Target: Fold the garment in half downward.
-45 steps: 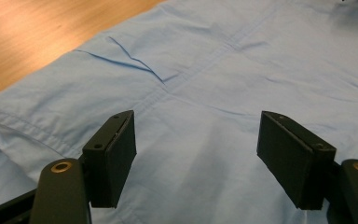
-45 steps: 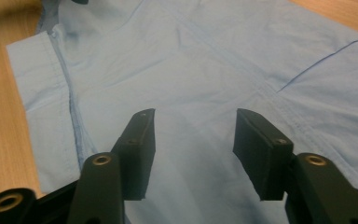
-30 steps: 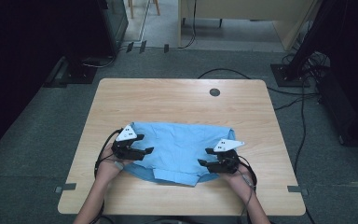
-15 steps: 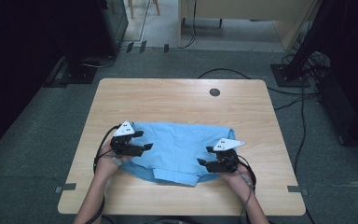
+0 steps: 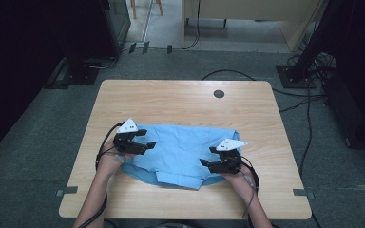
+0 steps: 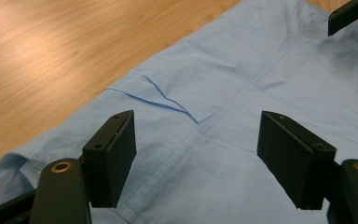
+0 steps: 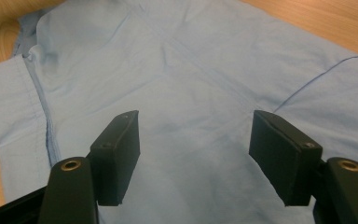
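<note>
The light blue garment lay spread and partly folded on the near half of the wooden bench, its lower edge close to the person's side, with a small flap jutting out at the near middle. The main risk, as I judged it, was that either set of jaws would close on only the top layer, or on a loose bulge instead of an edge, so that the next fold would drag the cloth askew or undo the layers beneath; the small crease near the seam in the left gripper view hinted that the fabric shifted easily. A pull from one side alone could also slide the whole piece toward the bench edge. The left gripper rested over the garment's left end, its jaws standing wide apart with nothing between them, angled low across the cloth toward the middle. The right gripper hovered over the right end, pointing inward as well; its jaws had just been opening and stood apart over flat fabric, with no cloth pinched between them. Both forearms came in from the near edge, wrists bent slightly inward.
</note>
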Available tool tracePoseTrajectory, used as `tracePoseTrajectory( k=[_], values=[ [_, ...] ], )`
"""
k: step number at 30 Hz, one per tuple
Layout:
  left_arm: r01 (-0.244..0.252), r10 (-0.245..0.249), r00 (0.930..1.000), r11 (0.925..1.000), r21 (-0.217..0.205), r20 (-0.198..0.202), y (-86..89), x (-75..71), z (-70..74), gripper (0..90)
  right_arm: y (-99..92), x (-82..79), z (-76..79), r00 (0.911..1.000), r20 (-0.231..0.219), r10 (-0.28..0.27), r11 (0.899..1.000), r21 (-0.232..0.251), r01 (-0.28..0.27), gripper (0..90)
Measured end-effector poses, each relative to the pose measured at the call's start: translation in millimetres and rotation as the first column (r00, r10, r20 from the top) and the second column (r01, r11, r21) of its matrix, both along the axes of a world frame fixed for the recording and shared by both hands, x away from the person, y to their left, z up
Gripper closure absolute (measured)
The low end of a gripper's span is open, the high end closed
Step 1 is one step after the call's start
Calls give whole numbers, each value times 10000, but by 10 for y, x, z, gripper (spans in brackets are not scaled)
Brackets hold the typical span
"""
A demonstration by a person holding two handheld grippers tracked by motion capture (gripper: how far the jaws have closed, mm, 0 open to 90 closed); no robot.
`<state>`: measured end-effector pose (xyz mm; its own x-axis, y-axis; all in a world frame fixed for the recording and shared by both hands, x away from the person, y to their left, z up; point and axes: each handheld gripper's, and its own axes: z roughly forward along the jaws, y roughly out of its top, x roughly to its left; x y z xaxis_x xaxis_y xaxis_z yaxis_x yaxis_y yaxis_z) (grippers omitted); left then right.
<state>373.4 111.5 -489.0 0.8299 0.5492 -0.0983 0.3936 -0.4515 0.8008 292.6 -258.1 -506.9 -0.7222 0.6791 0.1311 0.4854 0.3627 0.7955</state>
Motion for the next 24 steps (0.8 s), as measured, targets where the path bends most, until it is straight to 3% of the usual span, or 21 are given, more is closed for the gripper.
tracePoseTrajectory(
  k=[2, 8, 15, 20, 24],
  values=[
    [20, -22, 10000, 9997, 246, 56, -12, 6, 12, 282, 11, 7, 1, 10000, 14, 10, 10000, 33, -10, 328],
    [324, -323, 9995, 9993, 165, -71, -17, 51, 28, 282, 50, 31, 12, 10000, -6, -94, 10000, -34, 94, 308],
    [304, -306, 9994, 9994, -155, -169, -27, 91, 50, 282, 66, 43, 10, 9998, -138, -133, 9999, -81, 132, 304],
    [304, -304, 9993, 9995, -12, -198, -8, 133, 44, 281, 78, 40, 43, 9999, -30, -150, 9998, -120, 150, 302],
    [225, -234, 9994, 9992, -337, -264, 38, 176, 58, 281, 84, 47, 59, 9998, -34, -197, 9998, -6, 197, 302]
  ],
)
